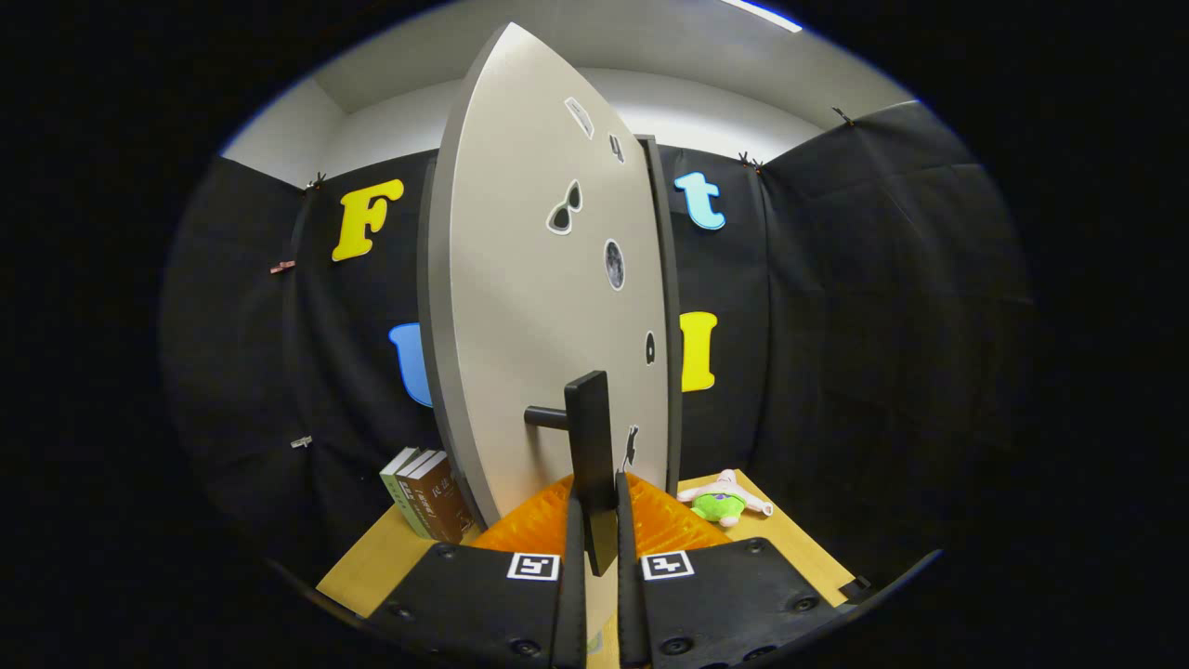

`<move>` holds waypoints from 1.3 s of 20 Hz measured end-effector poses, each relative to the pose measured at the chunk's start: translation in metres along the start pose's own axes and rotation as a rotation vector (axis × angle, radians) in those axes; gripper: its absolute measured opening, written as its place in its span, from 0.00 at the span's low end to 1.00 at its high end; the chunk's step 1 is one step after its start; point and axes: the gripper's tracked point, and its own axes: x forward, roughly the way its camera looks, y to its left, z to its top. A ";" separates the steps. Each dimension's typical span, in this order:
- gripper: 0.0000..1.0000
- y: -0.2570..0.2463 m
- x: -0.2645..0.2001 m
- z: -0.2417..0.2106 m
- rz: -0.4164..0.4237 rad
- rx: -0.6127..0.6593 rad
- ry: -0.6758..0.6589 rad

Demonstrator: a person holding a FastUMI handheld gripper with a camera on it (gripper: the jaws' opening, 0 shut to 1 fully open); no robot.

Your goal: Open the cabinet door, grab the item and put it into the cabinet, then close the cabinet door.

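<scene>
A pale grey cabinet door (529,297) with small stickers stands partly swung out right in front of me. Its dark bar handle (591,437) sticks out on a short stem. My gripper (594,520) is shut on that handle, both fingers pressing its lower end from either side. A small green and white plush toy (721,502) lies on the wooden table (372,567), beyond my fingers and to the right of the door. The cabinet's inside is hidden behind the door.
Several books (427,497) stand upright on the table to the left of the door. The cabinet's dark frame edge (661,307) runs along the door's right side. Black cloth walls close the booth all round.
</scene>
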 end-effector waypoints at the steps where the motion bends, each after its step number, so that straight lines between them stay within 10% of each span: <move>1: 0.17 -0.005 -0.001 0.000 -0.009 0.007 -0.001; 16: 0.07 -0.097 -0.036 0.029 -0.218 -0.075 -0.124; 26: 0.12 -0.099 -0.038 0.020 -0.212 -0.066 -0.112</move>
